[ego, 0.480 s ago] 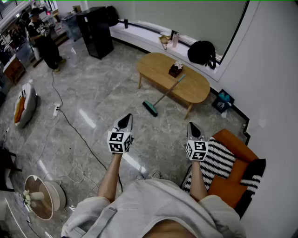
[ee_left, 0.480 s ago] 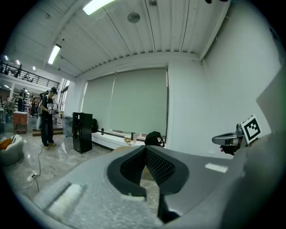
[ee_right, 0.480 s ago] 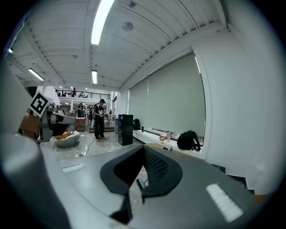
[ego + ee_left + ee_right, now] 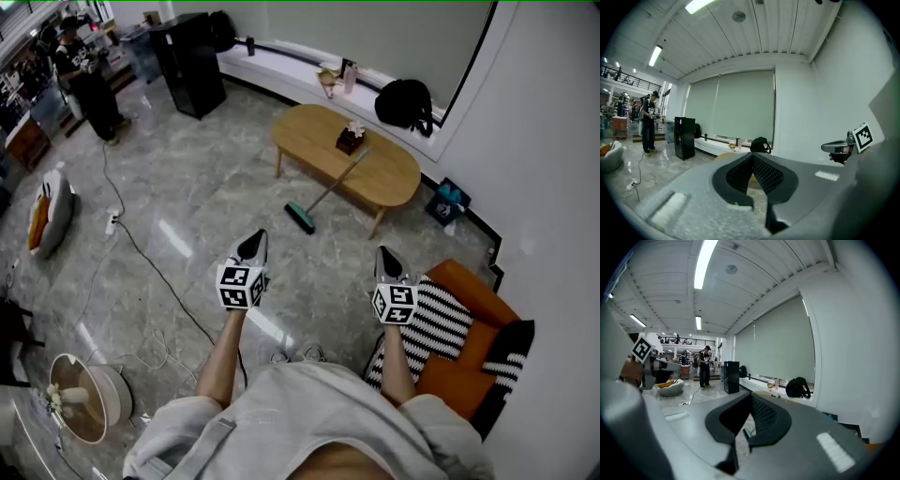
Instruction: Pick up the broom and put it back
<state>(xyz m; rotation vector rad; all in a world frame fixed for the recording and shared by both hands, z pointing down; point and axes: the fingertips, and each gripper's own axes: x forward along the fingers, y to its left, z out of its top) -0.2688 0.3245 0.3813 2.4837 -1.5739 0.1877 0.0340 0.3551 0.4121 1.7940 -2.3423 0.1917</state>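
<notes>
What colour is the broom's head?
Teal; the broom head shows best in the head view, on the floor beside the table.

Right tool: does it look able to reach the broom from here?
Probably not yet. The right tool is shut and short of the broom, which leans on the table ahead. Only bare floor lies between, so stepping forward and opening should do.

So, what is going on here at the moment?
A person holds the left gripper and the right gripper out in front, both empty with their fingers closed. The broom leans against the wooden table ahead, with its head on the floor, and nothing touches it. The pickup has not yet begun.
</notes>
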